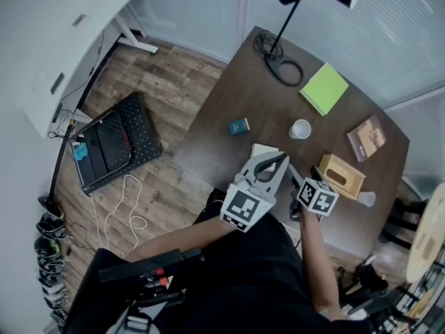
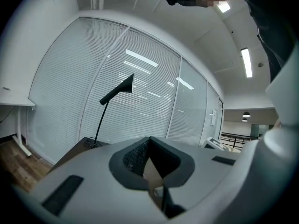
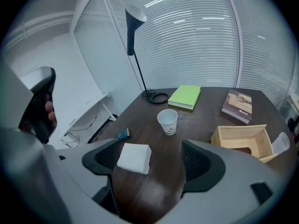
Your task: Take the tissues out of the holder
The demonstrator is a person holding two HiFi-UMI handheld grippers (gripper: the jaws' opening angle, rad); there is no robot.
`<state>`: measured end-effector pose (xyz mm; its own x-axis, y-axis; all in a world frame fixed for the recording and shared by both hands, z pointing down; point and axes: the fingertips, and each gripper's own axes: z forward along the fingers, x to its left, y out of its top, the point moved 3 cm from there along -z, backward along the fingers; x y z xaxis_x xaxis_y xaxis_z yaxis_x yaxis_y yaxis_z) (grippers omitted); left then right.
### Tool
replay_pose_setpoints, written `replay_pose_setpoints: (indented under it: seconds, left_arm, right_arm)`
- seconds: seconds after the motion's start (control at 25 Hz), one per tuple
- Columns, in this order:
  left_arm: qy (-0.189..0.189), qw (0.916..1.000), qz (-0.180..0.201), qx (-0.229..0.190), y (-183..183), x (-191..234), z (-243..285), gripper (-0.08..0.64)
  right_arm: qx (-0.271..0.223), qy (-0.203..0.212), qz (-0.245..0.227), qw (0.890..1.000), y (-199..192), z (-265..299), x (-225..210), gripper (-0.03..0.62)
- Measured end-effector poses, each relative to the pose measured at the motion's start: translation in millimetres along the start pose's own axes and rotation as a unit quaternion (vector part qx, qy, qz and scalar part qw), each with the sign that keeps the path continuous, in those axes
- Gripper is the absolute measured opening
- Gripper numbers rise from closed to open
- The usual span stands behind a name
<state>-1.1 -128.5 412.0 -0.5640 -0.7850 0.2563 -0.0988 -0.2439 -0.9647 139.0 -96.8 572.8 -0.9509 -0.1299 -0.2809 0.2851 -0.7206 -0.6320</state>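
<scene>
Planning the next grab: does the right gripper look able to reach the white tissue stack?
Probably yes: the right gripper is open, and the tissue stack lies uncovered on the table just ahead.

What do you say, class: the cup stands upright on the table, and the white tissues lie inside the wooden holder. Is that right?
Not quite. The tissues lie on the table, outside the holder and apart from it, as the right gripper view shows. The cup does stand upright on the table.
</scene>
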Motion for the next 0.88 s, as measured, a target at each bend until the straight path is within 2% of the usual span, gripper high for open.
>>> replay_pose_setpoints:
  seconds: [0.36,0.68,0.88]
  left_arm:
    - [0.011,0.9999,-0.012,-0.003,6.7,-36.8,15.2,-0.003]
    - [0.034,0.9992,-0.019,-0.007,4.3,-64.3,22.9,-0.004]
    - [0.049,0.9986,-0.019,-0.009,-0.8,-80.3,26.2,-0.003]
  right_arm:
    - [-0.078,0.044,-0.027,0.996,36.0,-53.9,-2.8,0.422]
    - [-0.135,0.062,-0.043,0.988,50.2,-83.1,-23.1,0.422]
    - [-0.166,0.063,-0.076,0.981,56.3,-104.3,-31.8,0.422]
